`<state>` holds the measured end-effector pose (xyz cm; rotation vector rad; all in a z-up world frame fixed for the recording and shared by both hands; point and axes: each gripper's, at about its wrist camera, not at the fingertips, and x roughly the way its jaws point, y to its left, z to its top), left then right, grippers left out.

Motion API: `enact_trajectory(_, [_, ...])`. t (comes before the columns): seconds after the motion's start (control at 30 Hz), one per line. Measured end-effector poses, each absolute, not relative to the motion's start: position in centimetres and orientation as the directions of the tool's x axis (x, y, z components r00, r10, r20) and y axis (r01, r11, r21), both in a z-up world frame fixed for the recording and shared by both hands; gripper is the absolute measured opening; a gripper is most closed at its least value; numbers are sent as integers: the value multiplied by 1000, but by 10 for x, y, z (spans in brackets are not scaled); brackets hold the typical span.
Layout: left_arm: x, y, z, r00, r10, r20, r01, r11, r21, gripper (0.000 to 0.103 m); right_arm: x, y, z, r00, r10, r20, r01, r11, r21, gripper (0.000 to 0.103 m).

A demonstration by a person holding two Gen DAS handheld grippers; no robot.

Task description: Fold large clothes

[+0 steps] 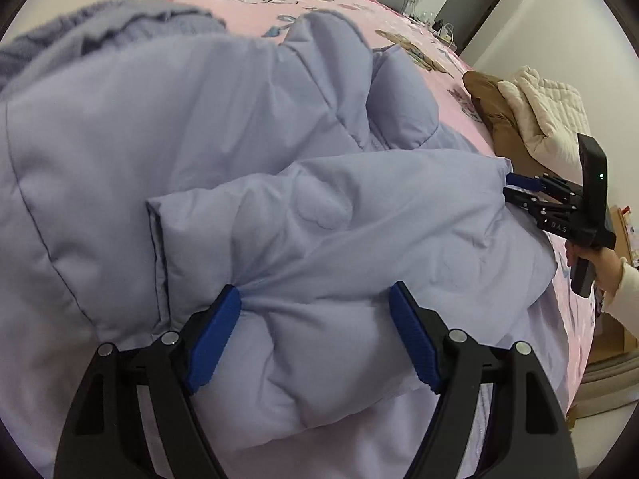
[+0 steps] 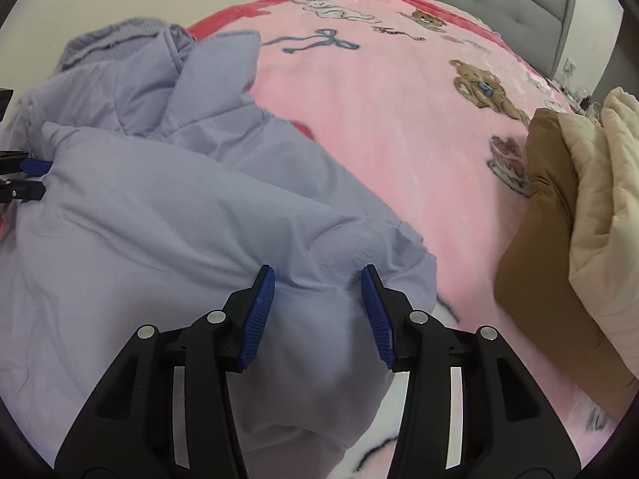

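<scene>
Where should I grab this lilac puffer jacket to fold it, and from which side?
Take the lilac puffer jacket at its near hem, coming down from above at the bed's near edge. The padding bunches into ridges there, one between each gripper's pads, left gripper and right gripper.

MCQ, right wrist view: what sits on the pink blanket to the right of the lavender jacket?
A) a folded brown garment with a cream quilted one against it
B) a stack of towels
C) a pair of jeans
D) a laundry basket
A: a brown garment lies on the pink blanket with a cream quilted one against its right side, apart from the lavender jacket; no jeans, basket or towels show.
</scene>
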<state>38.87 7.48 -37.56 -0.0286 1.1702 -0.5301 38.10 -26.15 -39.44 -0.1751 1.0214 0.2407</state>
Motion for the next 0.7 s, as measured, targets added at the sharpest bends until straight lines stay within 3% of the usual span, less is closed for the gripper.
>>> enact_trajectory(0.1, [393, 80, -385, 271, -431, -861, 351, 877, -329, 75, 382, -262, -405, 486, 122, -866, -270, 963, -15, 44])
enact_trajectory(0.3, [388, 71, -382, 308, -370, -876, 399, 887, -234, 75, 378, -266, -396, 507, 138, -851, -245, 969, 11, 46])
enact_trajectory(0.4, [373, 66, -363, 374, -332, -866, 402, 900, -171, 75, 349, -273, -367, 614, 239, -752, -257, 962, 95, 64])
enact_trajectory(0.5, [348, 64, -345, 469, -315, -825, 419, 902, -106, 79, 311, -265, -351, 666, 284, -690, -306, 947, 95, 65])
enact_trajectory(0.7, [323, 66, -352, 481, -313, -819, 394, 912, -118, 83, 270, -245, -369, 639, 256, -726, -308, 949, 63, 64])
